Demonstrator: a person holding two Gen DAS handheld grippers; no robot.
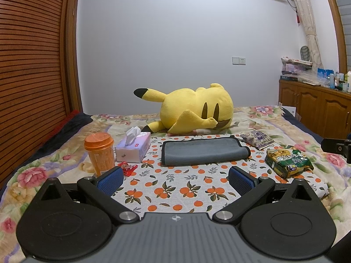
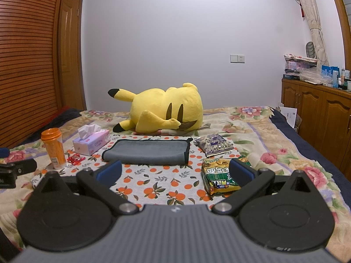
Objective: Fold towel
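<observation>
A grey towel (image 1: 203,151) with a black hem lies folded in a flat rectangle on the orange-print cloth (image 1: 175,188) on the bed. It also shows in the right wrist view (image 2: 147,151). My left gripper (image 1: 175,178) is open and empty, held back from the towel's near edge. My right gripper (image 2: 175,172) is open and empty, also short of the towel, with its right finger over a green snack bag (image 2: 217,177).
An orange cup (image 1: 101,153), a tissue box (image 1: 133,148) and a red candy (image 1: 127,166) stand left of the towel. A purple packet (image 1: 256,139) and the green snack bag (image 1: 287,161) lie right. A yellow plush toy (image 1: 193,109) lies behind. A wooden cabinet (image 1: 313,107) stands at right.
</observation>
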